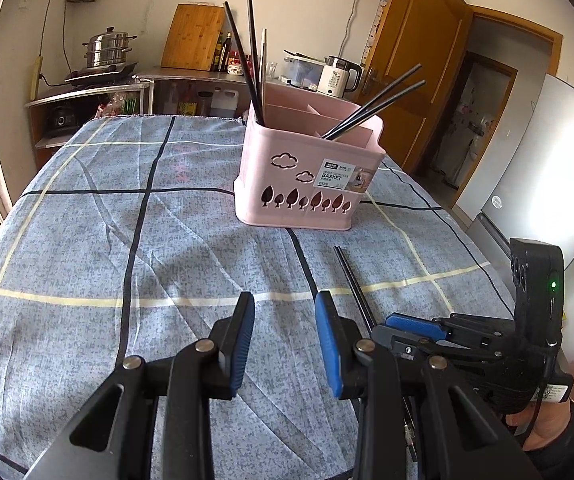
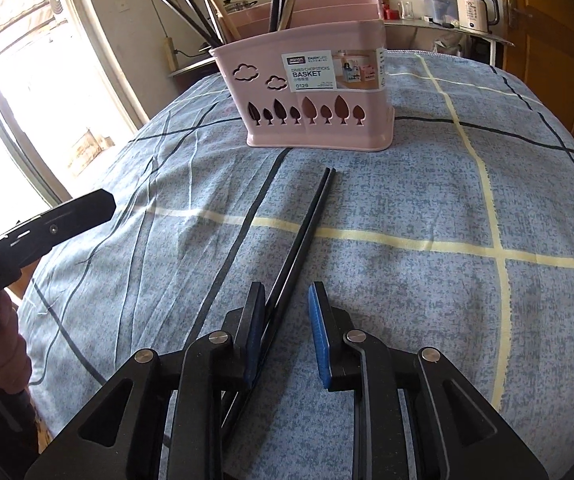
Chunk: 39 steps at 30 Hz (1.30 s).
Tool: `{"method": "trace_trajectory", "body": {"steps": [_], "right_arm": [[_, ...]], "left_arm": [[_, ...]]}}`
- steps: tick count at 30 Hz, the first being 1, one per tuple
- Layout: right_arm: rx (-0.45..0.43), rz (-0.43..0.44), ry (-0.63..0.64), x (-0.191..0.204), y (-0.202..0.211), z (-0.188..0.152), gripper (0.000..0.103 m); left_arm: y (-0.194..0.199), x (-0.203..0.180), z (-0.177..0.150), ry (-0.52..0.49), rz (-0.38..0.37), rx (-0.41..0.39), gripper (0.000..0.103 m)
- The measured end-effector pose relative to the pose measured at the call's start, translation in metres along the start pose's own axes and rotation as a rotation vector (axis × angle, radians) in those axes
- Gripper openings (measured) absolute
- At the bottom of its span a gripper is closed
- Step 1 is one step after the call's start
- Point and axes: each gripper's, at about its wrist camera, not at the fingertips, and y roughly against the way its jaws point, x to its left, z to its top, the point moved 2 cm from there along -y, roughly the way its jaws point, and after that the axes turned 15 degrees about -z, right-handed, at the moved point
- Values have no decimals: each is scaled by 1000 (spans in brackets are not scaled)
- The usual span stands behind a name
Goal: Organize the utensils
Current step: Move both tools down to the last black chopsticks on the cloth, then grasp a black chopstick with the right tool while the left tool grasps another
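A pink chopstick basket point(image 1: 307, 176) stands on the blue checked tablecloth point(image 1: 127, 240), with several black chopsticks point(image 1: 371, 110) leaning in its compartments. It also shows in the right wrist view point(image 2: 315, 100). A pair of black chopsticks point(image 2: 307, 224) lies flat on the cloth in front of the basket, also seen in the left wrist view point(image 1: 353, 284). My right gripper point(image 2: 287, 300) is open low over the cloth, its jaws on either side of the pair's near end. My left gripper point(image 1: 285, 308) is open and empty, to the left of the pair.
Behind the table is a counter with a steel pot point(image 1: 107, 50), a wooden cutting board point(image 1: 193, 36), bottles and a white kettle point(image 1: 337, 76). A wooden door point(image 1: 415, 48) and a fridge point(image 1: 547, 176) stand at right. A bright window point(image 2: 27, 100) is at left.
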Motion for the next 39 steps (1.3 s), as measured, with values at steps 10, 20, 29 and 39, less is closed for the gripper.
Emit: {"method": "trace_trajectory", "body": {"steps": [10, 20, 29, 39], "right_arm": [[-6, -57, 10, 1, 1, 0, 23], [-1, -112, 54, 20, 0, 0, 22], [12, 11, 5, 19, -1, -1, 14], [2, 19, 35, 22, -2, -4, 6]], "left_arm": [[-3, -1, -2, 6, -5, 8, 33], [1, -1, -2, 17, -4, 3, 33], [1, 5, -2, 36, -5, -1, 33], [4, 12, -2, 47, 15, -4, 33]]}}
